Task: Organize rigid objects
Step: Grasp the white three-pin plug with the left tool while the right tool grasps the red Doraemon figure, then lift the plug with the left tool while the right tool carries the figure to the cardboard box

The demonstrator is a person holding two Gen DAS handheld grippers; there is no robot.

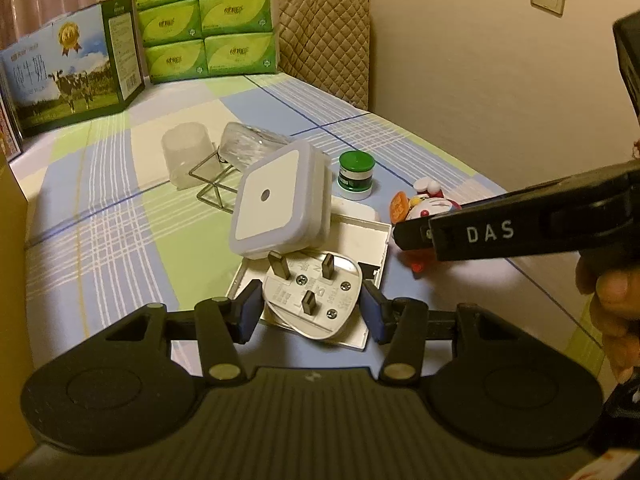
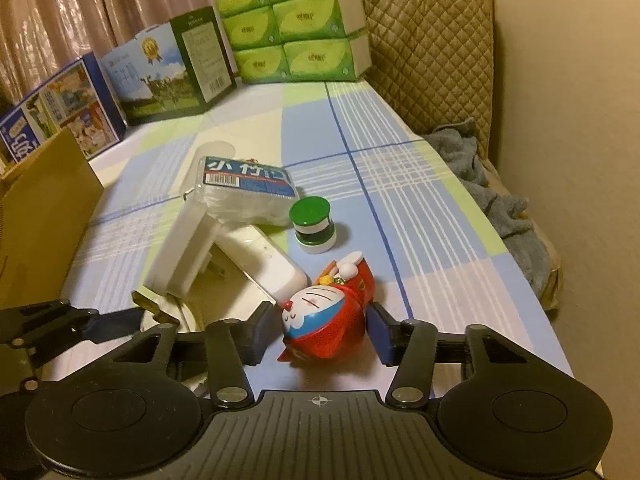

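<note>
Left gripper (image 1: 310,306) fingers spread around three-pin plug (image 1: 314,298), I see no contact; right gripper (image 2: 320,332) fingers spread, flanking cat figurine (image 2: 326,320).

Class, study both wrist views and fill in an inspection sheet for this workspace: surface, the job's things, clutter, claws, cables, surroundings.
Surface: blue, green and white checked tablecloth.
Job's things: grey three-pin plug lying on a flat white plate; square white night light leaning over it; red and blue cartoon cat figure; green-capped small jar; clear plastic container with a blue label.
Clutter: wire stand.
Claws: left claw open around the plug; right claw open around the figure.
Cables: nothing seen.
Surroundings: stacked green tissue packs, milk carton box, quilted chair back.
</note>
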